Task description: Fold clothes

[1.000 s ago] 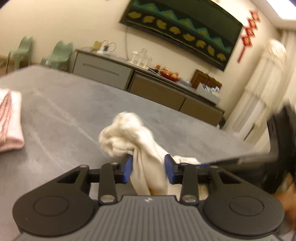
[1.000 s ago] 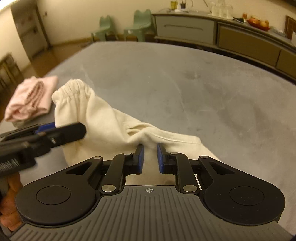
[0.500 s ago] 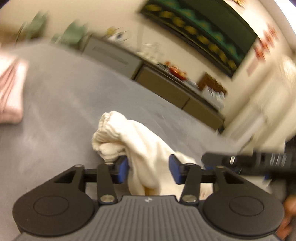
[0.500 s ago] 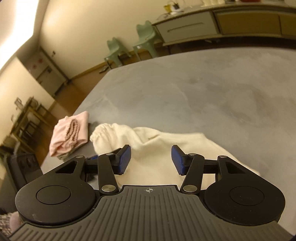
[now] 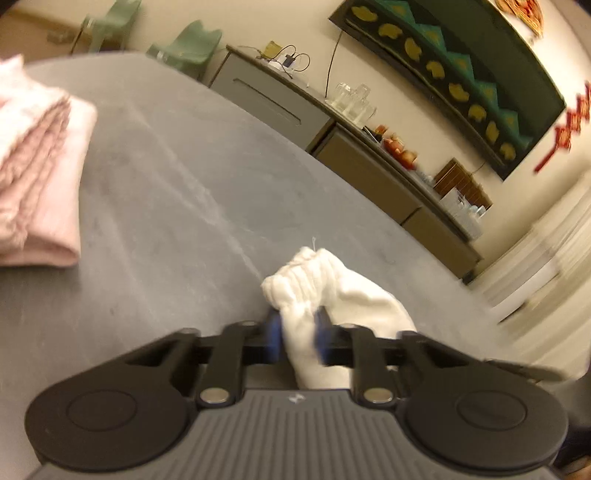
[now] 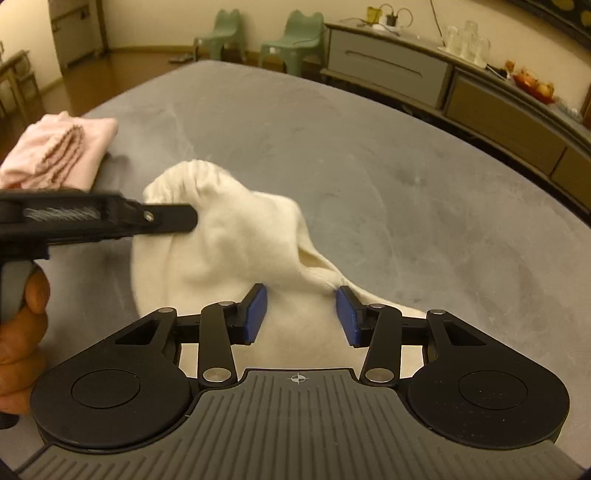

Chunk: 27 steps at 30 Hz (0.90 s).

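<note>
A cream garment lies bunched on the grey table, its gathered elastic end pointing away. My left gripper has its jaws closing, and the blue pads pinch the cloth just behind that end. In the right wrist view the same garment spreads toward me, and the left gripper reaches in from the left, held by a hand. My right gripper stands wide over the cloth's near part, jaws closing slightly. A fold touches its right pad, but the pads do not press on the cloth.
A folded pink garment lies at the table's left side, also seen as the pink garment in the right wrist view. Beyond the table stand a long sideboard and green chairs.
My left gripper opened, then closed tighter on the cream cloth near its gathered end, and shifted toward the pink stack. My right gripper went from nearly shut on a fold to wide apart.
</note>
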Each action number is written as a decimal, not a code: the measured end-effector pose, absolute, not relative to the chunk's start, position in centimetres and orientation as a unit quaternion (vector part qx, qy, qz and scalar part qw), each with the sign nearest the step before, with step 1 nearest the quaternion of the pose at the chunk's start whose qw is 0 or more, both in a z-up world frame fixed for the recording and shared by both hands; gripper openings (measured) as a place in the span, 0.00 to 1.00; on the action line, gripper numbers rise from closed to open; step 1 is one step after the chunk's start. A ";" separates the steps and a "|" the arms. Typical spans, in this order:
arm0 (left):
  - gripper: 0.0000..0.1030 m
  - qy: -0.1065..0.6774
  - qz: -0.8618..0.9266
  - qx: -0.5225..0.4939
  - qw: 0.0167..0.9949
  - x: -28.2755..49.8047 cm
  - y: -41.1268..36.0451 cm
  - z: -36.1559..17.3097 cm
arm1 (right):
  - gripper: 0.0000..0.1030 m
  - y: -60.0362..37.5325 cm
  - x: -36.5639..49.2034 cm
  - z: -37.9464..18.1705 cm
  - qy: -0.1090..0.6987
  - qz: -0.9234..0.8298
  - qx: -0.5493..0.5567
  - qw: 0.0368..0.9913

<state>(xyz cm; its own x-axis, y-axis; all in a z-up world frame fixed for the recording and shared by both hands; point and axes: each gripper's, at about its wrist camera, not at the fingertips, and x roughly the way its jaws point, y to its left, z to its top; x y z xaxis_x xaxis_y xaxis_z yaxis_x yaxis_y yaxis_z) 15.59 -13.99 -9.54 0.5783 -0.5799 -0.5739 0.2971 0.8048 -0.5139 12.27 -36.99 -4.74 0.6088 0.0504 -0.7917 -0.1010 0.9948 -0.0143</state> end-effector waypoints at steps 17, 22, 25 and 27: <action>0.27 0.018 -0.394 0.347 0.851 -6.9 -27.2 -11.9 | 0.83 -52.5 -3.5 -3.9 0.330 0.054 0.432 0.837; 0.48 0.026 -0.451 0.337 0.826 -7.5 -25.7 -11.9 | 0.79 -50.3 -1.8 -4.2 0.345 0.068 0.383 0.854; 0.48 0.065 -0.483 0.329 0.809 -7.1 -24.9 -11.3 | 0.38 -47.8 -0.2 -4.3 0.389 0.045 0.262 0.882; 0.48 0.111 -0.492 0.302 0.809 -5.8 -24.3 -10.1 | 0.40 -46.9 0.1 -4.8 0.408 0.024 0.209 0.889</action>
